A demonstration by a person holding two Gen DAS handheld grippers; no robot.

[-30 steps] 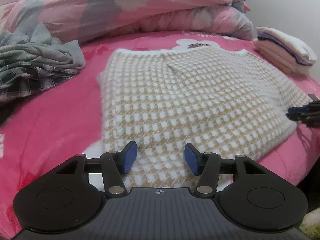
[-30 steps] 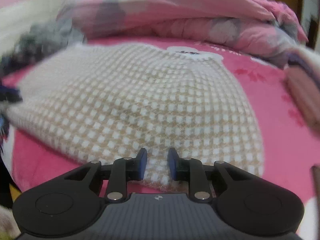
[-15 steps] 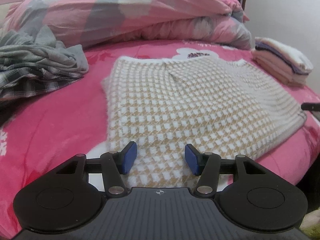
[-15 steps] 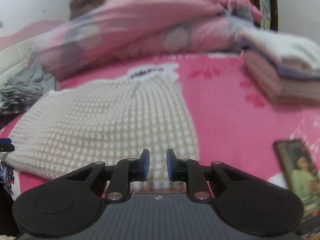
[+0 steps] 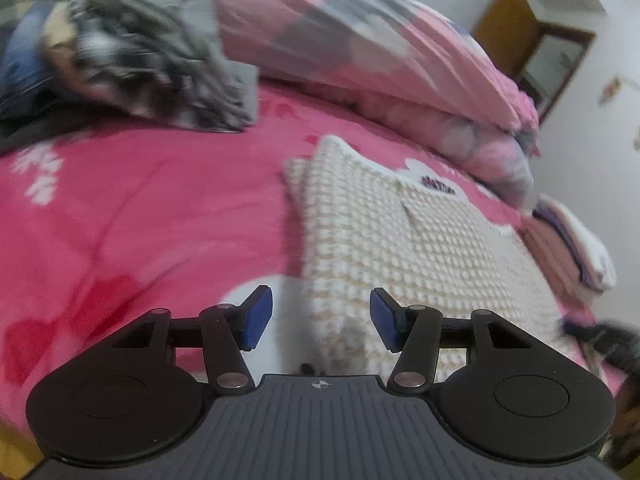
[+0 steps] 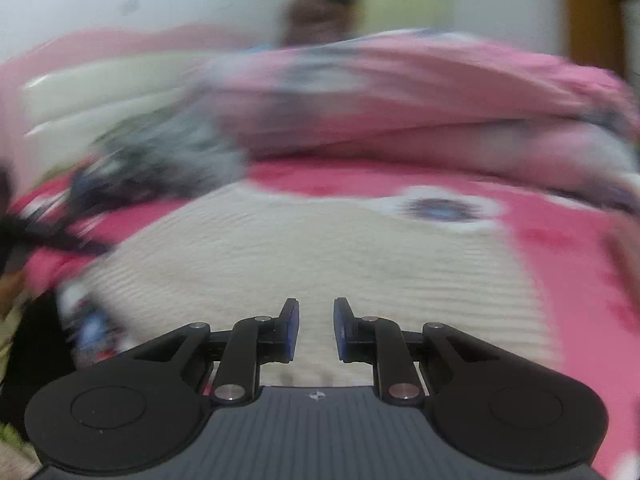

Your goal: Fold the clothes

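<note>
A cream and beige checked knit sweater lies flat on the pink bed sheet. My left gripper is open and hovers low over the sweater's near left corner, with cloth and bare sheet showing between the blue pads. It grips nothing. In the blurred right wrist view the sweater fills the middle. My right gripper hangs over its near edge, jaws only narrowly apart and nothing between them. A dark blurred shape at the sweater's right corner looks like the other gripper.
A heap of grey and plaid clothes lies at the back left. A bunched pink duvet runs along the far side. A folded stack sits right of the sweater. Beyond the bed stands a blurred person.
The left view has swung left and rolled, so the sweater now sits right of centre. The right view has swept back from the folded stack to the sweater. Neither gripper's jaws have visibly changed.
</note>
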